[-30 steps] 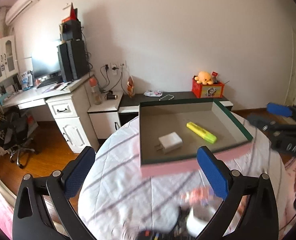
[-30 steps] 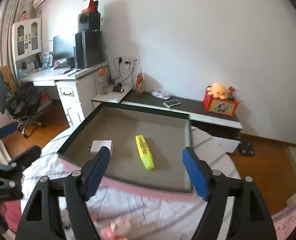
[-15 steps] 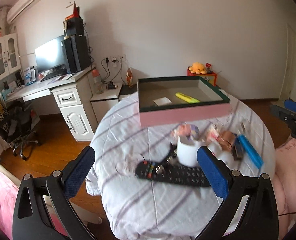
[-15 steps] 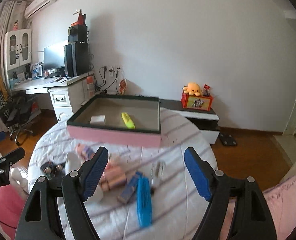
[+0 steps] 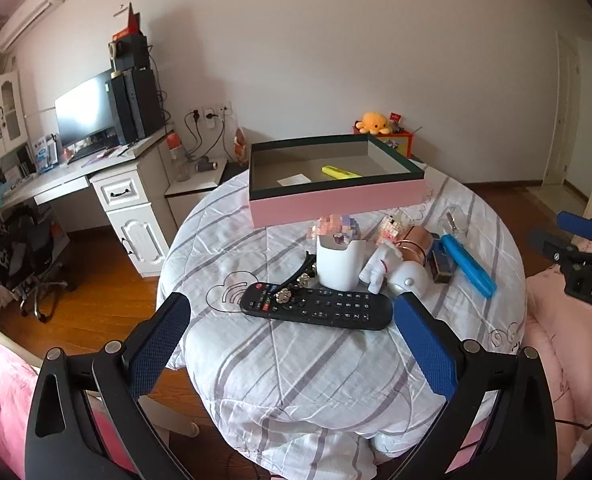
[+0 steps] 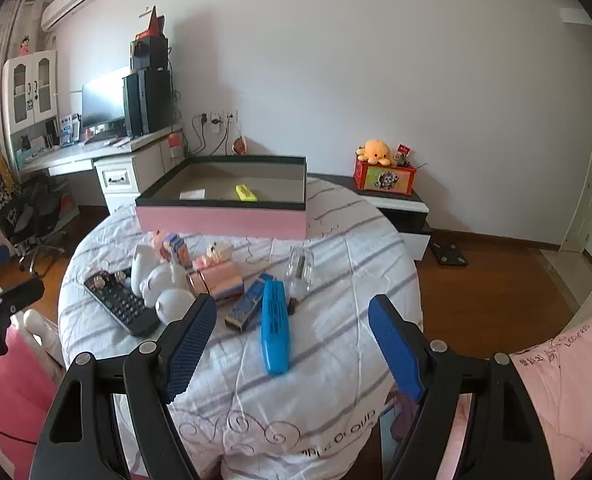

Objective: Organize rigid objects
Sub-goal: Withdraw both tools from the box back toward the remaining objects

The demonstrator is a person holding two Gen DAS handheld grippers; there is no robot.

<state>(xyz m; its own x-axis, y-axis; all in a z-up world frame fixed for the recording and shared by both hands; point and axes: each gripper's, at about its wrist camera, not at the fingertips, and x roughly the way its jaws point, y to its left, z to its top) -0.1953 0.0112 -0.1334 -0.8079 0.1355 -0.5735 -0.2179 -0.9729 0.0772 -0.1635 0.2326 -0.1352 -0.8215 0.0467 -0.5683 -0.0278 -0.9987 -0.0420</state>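
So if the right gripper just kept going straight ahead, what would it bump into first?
Probably the blue highlighter lying on the table; the open right gripper points down towards it, though depth is hard to judge.

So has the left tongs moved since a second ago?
Yes. The left tongs backed away from the pink box, which now looks farther, with the remote in view.
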